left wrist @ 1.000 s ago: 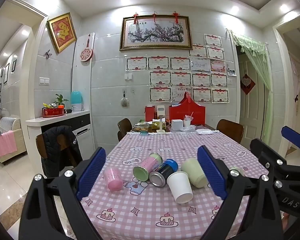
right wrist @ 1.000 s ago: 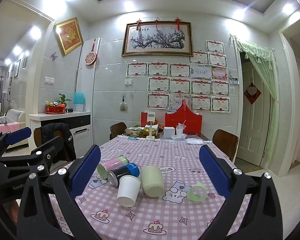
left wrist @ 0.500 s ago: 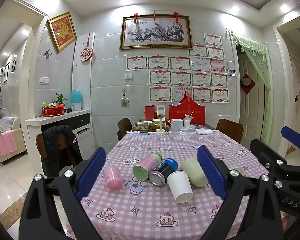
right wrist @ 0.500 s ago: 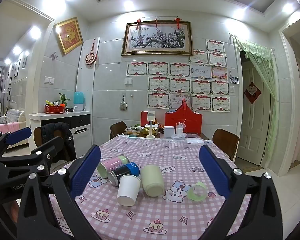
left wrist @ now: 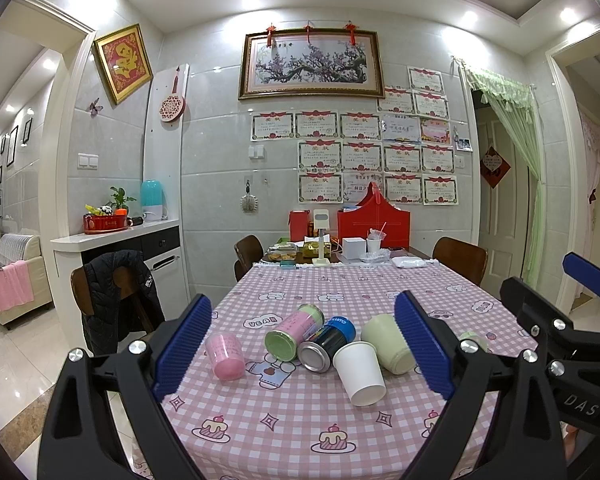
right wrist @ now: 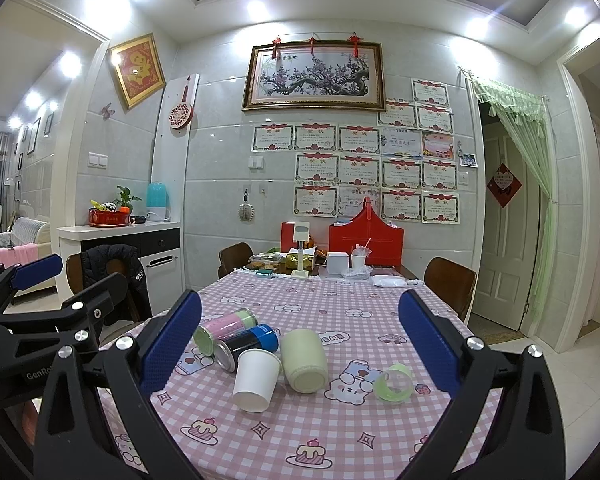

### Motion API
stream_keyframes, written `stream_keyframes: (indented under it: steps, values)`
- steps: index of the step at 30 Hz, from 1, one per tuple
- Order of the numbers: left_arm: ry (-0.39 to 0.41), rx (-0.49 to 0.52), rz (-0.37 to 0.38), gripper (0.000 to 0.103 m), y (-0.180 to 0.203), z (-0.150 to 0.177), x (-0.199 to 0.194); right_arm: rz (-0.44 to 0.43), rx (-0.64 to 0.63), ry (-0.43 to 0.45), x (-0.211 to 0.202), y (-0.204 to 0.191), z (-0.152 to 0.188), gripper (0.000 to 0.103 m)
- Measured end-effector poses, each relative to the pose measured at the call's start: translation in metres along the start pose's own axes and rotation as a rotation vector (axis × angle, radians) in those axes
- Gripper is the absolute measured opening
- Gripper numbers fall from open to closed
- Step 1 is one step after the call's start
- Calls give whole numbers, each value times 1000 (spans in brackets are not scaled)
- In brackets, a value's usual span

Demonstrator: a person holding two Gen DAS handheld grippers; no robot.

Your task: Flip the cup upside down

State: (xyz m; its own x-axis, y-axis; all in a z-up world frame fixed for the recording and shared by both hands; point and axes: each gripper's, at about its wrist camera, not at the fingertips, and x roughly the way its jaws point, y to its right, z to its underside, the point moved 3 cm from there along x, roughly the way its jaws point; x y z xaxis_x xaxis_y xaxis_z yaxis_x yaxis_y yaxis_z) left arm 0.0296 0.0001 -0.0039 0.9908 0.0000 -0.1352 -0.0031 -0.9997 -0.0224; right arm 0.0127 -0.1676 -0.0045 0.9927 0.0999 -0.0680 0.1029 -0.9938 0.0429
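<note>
A white paper cup point(left wrist: 359, 372) lies on its side on the pink checked tablecloth, also in the right wrist view point(right wrist: 256, 378). Beside it lie a pale green cup point(left wrist: 387, 343) point(right wrist: 304, 360), a pink and green can point(left wrist: 294, 332) point(right wrist: 224, 328) and a dark blue can point(left wrist: 327, 344) point(right wrist: 246, 346). A small pink cup point(left wrist: 224, 356) stands upside down to the left. My left gripper point(left wrist: 303, 352) is open and empty, held above the near table edge. My right gripper point(right wrist: 298, 354) is open and empty beside it on the right.
A green tape roll point(right wrist: 393, 382) lies right of the cups. Red boxes point(left wrist: 373, 224), food packs and a white box crowd the table's far end. Wooden chairs point(left wrist: 459, 258) stand around; one on the left holds a black jacket point(left wrist: 118, 288). A counter point(left wrist: 116, 236) is at left.
</note>
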Motion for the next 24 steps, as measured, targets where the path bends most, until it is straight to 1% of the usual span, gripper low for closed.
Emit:
stream_keyframes:
  steps: [8, 12, 16, 22, 23, 24]
  values:
    - [-3, 2, 1, 91, 1, 0, 0, 0, -1, -2, 0, 0, 0, 95]
    - [-7, 1, 0, 91, 0, 2, 3, 1, -1, -4, 2, 6, 12, 95]
    - [-8, 3, -1, 91, 0, 2, 4, -1, -1, -6, 2, 7, 13, 95]
    - [-12, 3, -2, 91, 1, 4, 7, 1, -2, -9, 10, 5, 19, 95]
    - [-15, 2, -3, 91, -1, 8, 13, 1, -2, -10, 10, 6, 21, 95]
    - [-16, 2, -3, 91, -1, 8, 13, 2, -4, -12, 18, 3, 20, 95]
